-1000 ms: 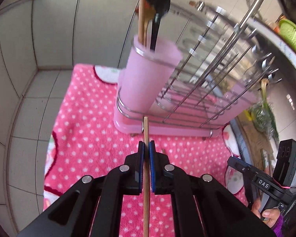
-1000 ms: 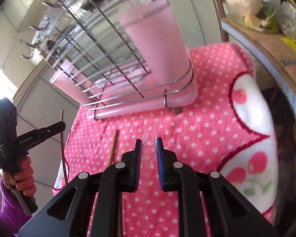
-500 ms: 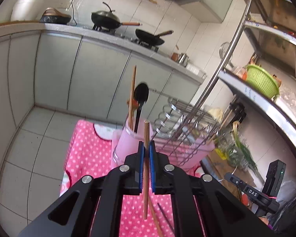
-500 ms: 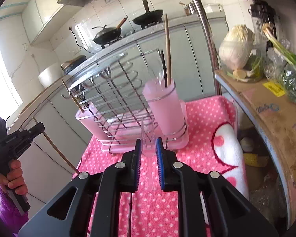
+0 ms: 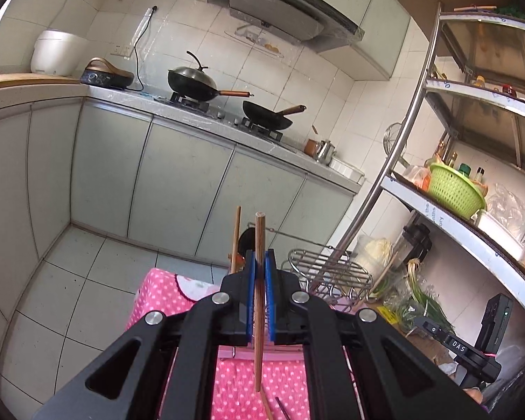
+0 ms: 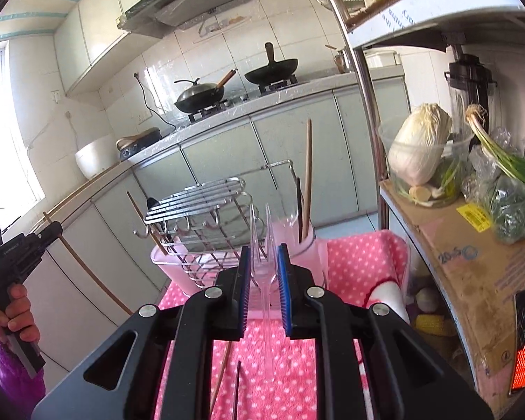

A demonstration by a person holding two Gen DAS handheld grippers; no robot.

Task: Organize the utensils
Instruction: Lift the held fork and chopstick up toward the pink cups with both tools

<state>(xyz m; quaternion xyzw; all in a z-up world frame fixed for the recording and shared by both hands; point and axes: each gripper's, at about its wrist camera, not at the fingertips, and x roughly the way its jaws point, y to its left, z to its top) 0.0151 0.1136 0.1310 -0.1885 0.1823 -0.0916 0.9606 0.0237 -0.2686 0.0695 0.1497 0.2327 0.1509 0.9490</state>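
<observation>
On the left, the left gripper (image 5: 259, 280) is clamped on a wooden chopstick (image 5: 259, 301), its blue pads pressed against the shaft. The stick stands nearly upright between the jaws, one end poking above the pads and the other hanging below them over the pink dotted cloth (image 5: 157, 301). Seen from the right wrist camera, the same gripper is held by a hand (image 6: 15, 311) at the far left, off the rack's left end, with the chopstick slanting down from it.

Ahead of both grippers stands the wire dish rack (image 6: 206, 217) on its pink tray. At the rack's right end sits the pink utensil cup (image 6: 306, 248), already holding a brown chopstick (image 6: 308, 175) and a dark-handled utensil, both upright.

Further right, the right gripper (image 6: 264, 280) is closed on a clear plastic fork (image 6: 262, 262), tines pointing up, handle running down between the pads toward the cloth. The cup lies just beyond and slightly right of these jaws, so the right hand appears the nearer of the two to it.

The coming move likely turns on this: both held utensils have their long axes roughly vertical, matching the cup's opening, but their lower ends must clear the cup's rim before they can drop in. Two more sticks (image 6: 224, 374) lie loose on the cloth below the right gripper.
</observation>
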